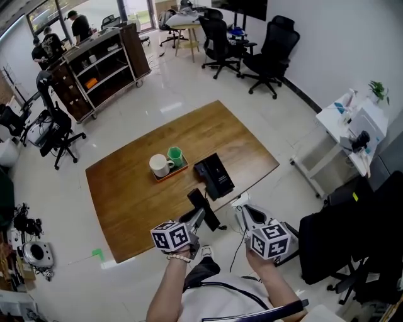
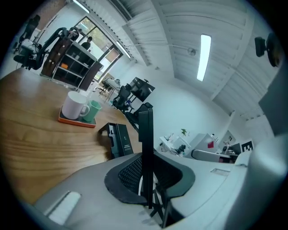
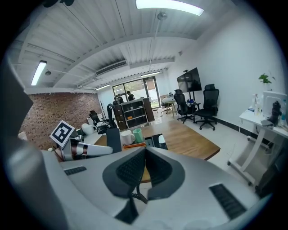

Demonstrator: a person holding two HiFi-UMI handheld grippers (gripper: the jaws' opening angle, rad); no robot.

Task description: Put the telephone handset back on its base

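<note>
No word, brand or number can be read anywhere: the telephone base [image 2: 118, 140] on the table [image 2: 40, 143] bears a short line of pale print too small to make out, while the left marker cube [image 1: 171, 236] and the right marker cube [image 1: 271, 241] show only black-and-white square patterns.

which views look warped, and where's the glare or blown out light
Head view: wide-angle bend, room lines curve around the brown wooden table; window glare on the glossy pale floor. Left gripper view: heavy fisheye, dark corners, teal cast; the flat black telephone handset reads as a dark edge-on strip. Right gripper view: same fisheye, the long ceiling lamp blown out white.
</note>
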